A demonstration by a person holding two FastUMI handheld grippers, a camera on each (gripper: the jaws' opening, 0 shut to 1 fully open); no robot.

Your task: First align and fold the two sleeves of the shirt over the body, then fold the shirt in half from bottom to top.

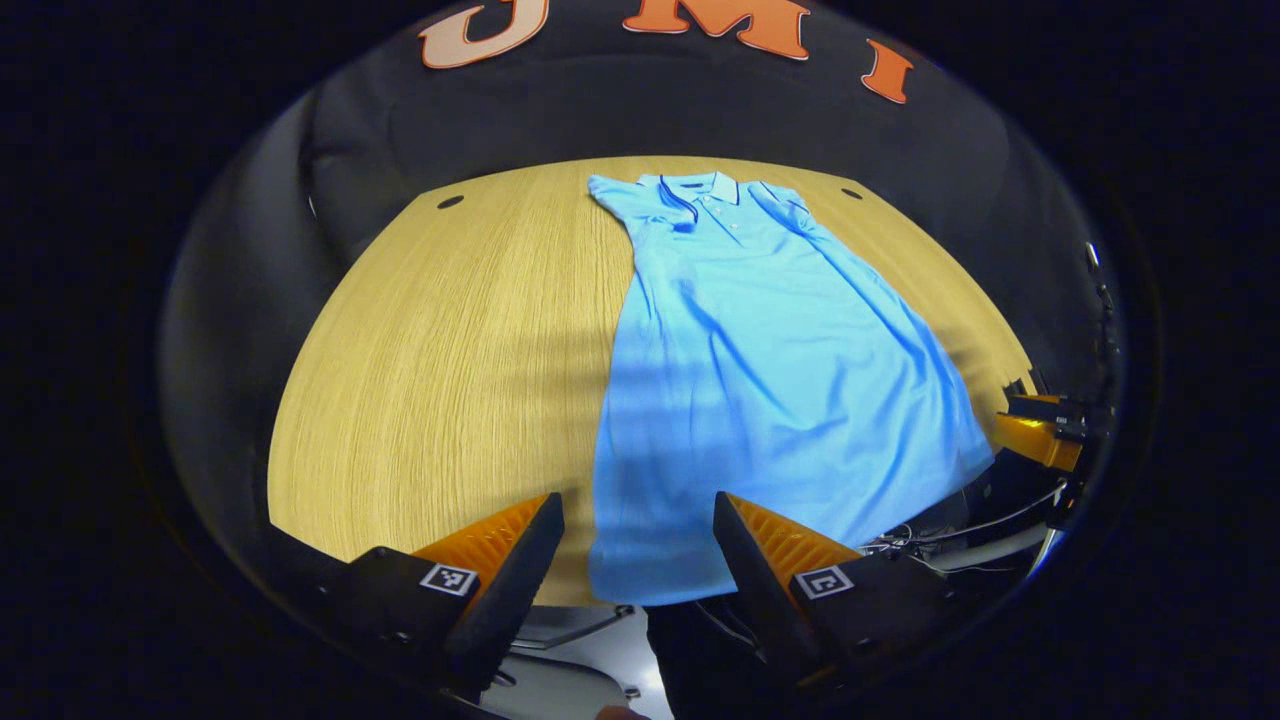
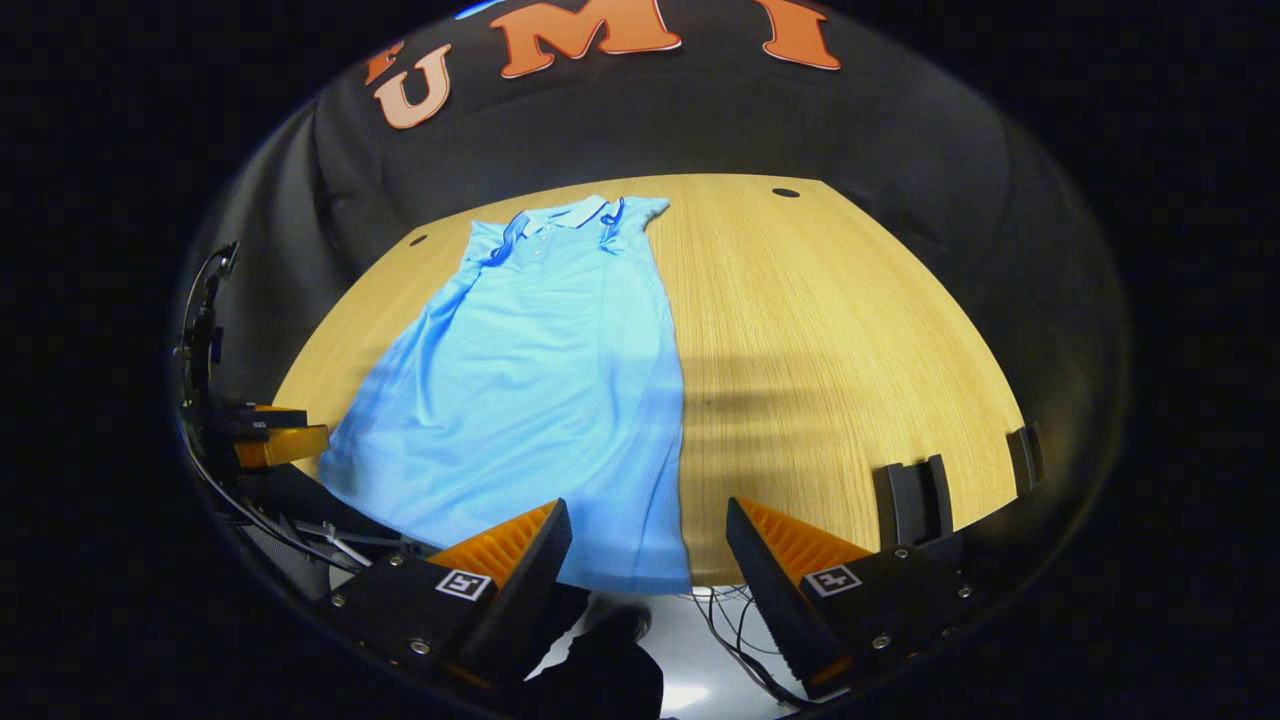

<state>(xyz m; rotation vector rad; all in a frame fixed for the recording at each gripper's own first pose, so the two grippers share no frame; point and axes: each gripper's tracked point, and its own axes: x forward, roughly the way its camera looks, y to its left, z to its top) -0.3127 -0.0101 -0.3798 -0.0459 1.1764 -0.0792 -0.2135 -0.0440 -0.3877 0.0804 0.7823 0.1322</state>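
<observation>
Wooden table (image 1: 430, 350) bears the blue shirt (image 1: 760, 370), flat, sleeves folded in, collar far. Left gripper (image 1: 638, 545) and right gripper (image 2: 648, 550), jaws apart, empty, flank the hem (image 1: 640, 585). Recommend pinching both hem corners evenly, lifting toward collar.

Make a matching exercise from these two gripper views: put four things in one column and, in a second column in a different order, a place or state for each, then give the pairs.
Things
1. shirt
2. collar
3. left gripper
4. bottom hem

Places or states
A. at the far end of the shirt, towards the booth wall
B. open, holding nothing, at the near edge
C. lying flat on the wooden table, sleeves folded in
D. at the table's near edge, between the open fingers

Pairs: 1-C, 2-A, 3-B, 4-D
</observation>
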